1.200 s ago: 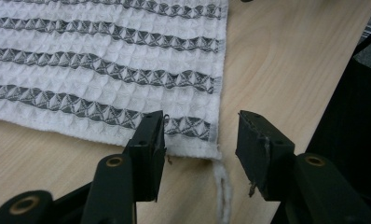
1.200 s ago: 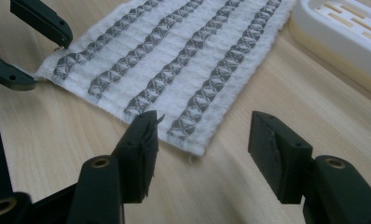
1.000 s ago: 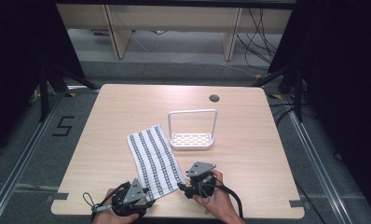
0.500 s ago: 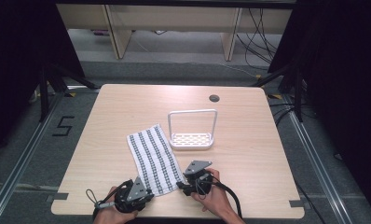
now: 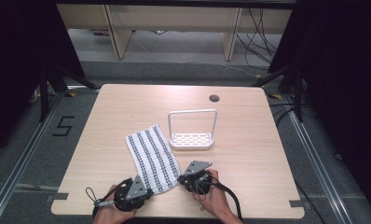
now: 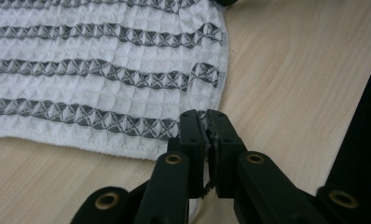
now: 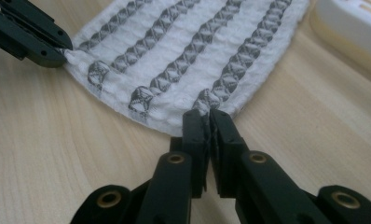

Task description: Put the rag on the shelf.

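While striped towel [image 5: 152, 157] lay flat near front edge of surface, left gripper [image 6: 206, 122] pinched one near corner, right gripper [image 7: 208, 120] other; jaws closed on cloth, probably for lifting or folding toward white rack [image 5: 191, 129].

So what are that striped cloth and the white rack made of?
The striped cloth looks like woven cotton, matte: a waffle grid of little squares shows. The white rack seems to be smooth plastic or coated metal; it is hard to tell which.
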`<state>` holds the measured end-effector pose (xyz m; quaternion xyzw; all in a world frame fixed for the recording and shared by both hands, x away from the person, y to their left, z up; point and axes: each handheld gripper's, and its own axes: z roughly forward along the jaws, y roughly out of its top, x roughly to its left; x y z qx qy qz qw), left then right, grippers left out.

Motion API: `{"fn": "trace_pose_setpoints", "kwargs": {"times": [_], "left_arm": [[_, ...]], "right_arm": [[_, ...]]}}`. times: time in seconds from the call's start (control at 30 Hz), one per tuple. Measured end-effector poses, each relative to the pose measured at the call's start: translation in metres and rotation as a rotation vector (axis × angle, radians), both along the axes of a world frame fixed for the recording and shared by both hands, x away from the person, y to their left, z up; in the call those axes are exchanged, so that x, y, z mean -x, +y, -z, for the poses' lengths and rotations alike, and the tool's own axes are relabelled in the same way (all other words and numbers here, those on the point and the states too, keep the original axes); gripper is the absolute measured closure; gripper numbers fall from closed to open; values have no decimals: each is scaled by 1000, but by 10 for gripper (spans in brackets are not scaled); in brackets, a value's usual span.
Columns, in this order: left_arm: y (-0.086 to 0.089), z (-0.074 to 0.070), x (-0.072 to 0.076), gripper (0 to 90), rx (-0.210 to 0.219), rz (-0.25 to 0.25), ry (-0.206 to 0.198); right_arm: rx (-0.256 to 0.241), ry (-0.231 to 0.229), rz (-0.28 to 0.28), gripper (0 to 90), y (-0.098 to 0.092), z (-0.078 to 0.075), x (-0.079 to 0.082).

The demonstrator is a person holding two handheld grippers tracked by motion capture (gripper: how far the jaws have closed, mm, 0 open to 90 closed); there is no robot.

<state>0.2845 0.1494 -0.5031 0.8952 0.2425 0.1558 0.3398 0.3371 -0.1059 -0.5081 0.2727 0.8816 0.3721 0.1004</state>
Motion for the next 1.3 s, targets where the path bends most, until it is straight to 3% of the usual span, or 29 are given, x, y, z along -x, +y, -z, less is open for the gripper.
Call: {"fn": "trace_pose_setpoints", "kwargs": {"times": [0.1,0.2,0.47,0.5,0.53,0.57,0.7,0.83,1.03,1.27,1.3], "left_arm": [[1,-3,1,851,-1,2,-2],[0,-5,2,851,22,-14,-5],[2,-20,6,851,91,0,-6],[3,-24,6,851,100,5,-13],[5,-31,6,851,96,16,-18],[5,-34,7,851,122,13,-20],[10,-53,9,851,124,36,-57],[13,-66,8,851,137,38,-66],[20,-86,-2,851,219,34,-40],[24,-113,-12,851,239,66,-14],[25,-116,-14,851,236,63,-19]], "right_arm": [[-23,-22,-3,874,-1,-5,1],[-29,-36,-17,877,-1,-9,1],[-53,-41,-14,880,-4,-22,3],[-60,-34,-15,880,-4,-25,4],[-80,-51,-18,881,-5,-32,5],[-85,-71,-26,882,-5,-34,4],[-137,-87,-29,882,-4,-50,5],[-153,-114,-42,882,-2,-62,5],[-189,-118,-65,883,3,-82,3],[-227,-116,-62,883,6,-108,0],[-226,-135,-60,883,6,-112,-1]]}}
